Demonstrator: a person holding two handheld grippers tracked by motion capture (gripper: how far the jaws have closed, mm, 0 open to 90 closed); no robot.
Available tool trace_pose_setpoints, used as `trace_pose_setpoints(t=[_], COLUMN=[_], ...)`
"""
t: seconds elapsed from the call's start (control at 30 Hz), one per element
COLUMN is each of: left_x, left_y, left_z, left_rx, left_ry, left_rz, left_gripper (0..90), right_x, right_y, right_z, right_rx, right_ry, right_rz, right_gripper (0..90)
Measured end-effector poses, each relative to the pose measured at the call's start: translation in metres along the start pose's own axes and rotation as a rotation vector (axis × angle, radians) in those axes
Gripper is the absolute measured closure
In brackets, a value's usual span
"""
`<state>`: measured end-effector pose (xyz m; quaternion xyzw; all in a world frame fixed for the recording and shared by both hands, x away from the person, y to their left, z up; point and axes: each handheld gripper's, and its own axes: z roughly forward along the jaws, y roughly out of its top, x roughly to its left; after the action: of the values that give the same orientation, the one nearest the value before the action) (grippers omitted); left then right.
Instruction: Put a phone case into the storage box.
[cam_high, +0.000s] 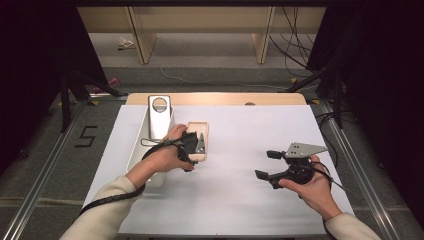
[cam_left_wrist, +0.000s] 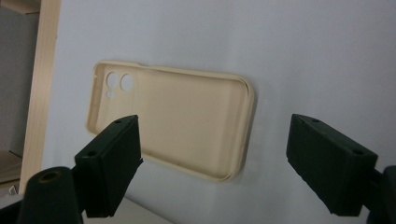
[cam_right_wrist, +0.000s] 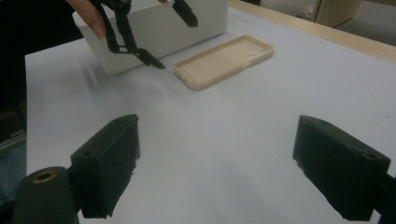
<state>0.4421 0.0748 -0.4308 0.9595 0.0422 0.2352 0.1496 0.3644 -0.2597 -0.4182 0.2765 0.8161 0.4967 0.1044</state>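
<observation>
Beige silicone phone case: partly covered by the left gripper in the high view.
White rectangular bin: cut off by the top edge.

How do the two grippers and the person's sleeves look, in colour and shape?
Both are black. The left gripper has two blocky black pads and a black cable trailing along the forearm. The right gripper carries a grey three-cornered plate with small holes. The sleeves are cream-coloured.
</observation>
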Motion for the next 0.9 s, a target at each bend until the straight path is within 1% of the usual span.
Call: trace_pose_setpoints(t=[0.03, 0.1, 0.17, 0.2, 0.27, 0.3, 0.4, 0.43, 0.5, 0.57, 0.6, 0.63, 0.7, 0.77, 0.83, 0.87, 0.9], left_x=[0.0, 0.002, 0.002, 0.002, 0.002, 0.002, 0.002, 0.001, 0.003, 0.002, 0.003, 0.004, 0.004, 0.006, 0.005, 0.006, 0.007], left_y=[0.0, 0.001, 0.002, 0.002, 0.003, 0.002, 0.003, 0.003, 0.003, 0.003, 0.003, 0.003, 0.003, 0.004, 0.003, 0.003, 0.004], left_z=[0.002, 0.007, 0.01, 0.012, 0.015, 0.016, 0.02, 0.022, 0.024, 0.027, 0.027, 0.028, 0.03, 0.032, 0.034, 0.035, 0.035], left_rx=[0.004, 0.017, 0.037, 0.051, 0.061, 0.067, 0.083, 0.092, 0.11, 0.117, 0.119, 0.123, 0.125, 0.133, 0.137, 0.141, 0.147], left_ry=[-0.007, -0.011, -0.008, -0.005, -0.008, -0.015, -0.018, -0.024, -0.016, -0.023, -0.019, -0.019, -0.022, -0.017, -0.023, -0.022, -0.012], left_rz=[0.002, 0.038, 0.052, 0.072, 0.082, 0.072, 0.083, 0.075, 0.105, 0.093, 0.106, 0.111, 0.108, 0.117, 0.105, 0.108, 0.128], left_gripper=[16.8, 16.7, 16.5, 16.5, 16.5, 16.5, 16.5, 16.5, 16.6, 16.8, 16.9, 17.0, 17.2, 17.5, 17.9, 18.1, 18.3], right_x=[0.0, 0.0, 0.0, 0.0, 0.0, 0.0, 0.0, 0.0, 0.0, 0.0, 0.0, 0.0, 0.0, 0.0, 0.0, 0.0, 0.0], right_y=[0.0, 0.0, 0.0, 0.0, 0.0, 0.0, 0.0, 0.0, 0.0, 0.0, 0.0, 0.0, 0.0, 0.0, 0.0, 0.0, 0.0], right_z=[0.0, 0.0, 0.0, 0.0, 0.0, 0.0, 0.0, 0.0, 0.0, 0.0, 0.0, 0.0, 0.0, 0.0, 0.0, 0.0, 0.0], right_rx=[0.0, -0.001, -0.001, -0.001, -0.003, -0.003, -0.001, -0.001, -0.002, -0.004, -0.004, -0.004, -0.002, -0.002, -0.004, -0.007, -0.007], right_ry=[0.0, 0.001, 0.0, 0.001, 0.002, 0.002, 0.003, 0.003, 0.003, 0.001, 0.002, 0.003, 0.004, 0.002, 0.002, 0.002, 0.002], right_rz=[0.0, 0.001, 0.0, 0.0, 0.0, 0.001, 0.001, 0.0, 0.001, 0.0, 0.002, 0.002, 0.001, 0.001, 0.0, 0.001, 0.001], right_gripper=[15.7, 15.6, 15.6, 15.7, 15.6, 15.6, 15.7, 15.7, 15.6, 15.7, 15.7, 15.7, 15.7, 15.7, 15.7, 15.7, 15.7])
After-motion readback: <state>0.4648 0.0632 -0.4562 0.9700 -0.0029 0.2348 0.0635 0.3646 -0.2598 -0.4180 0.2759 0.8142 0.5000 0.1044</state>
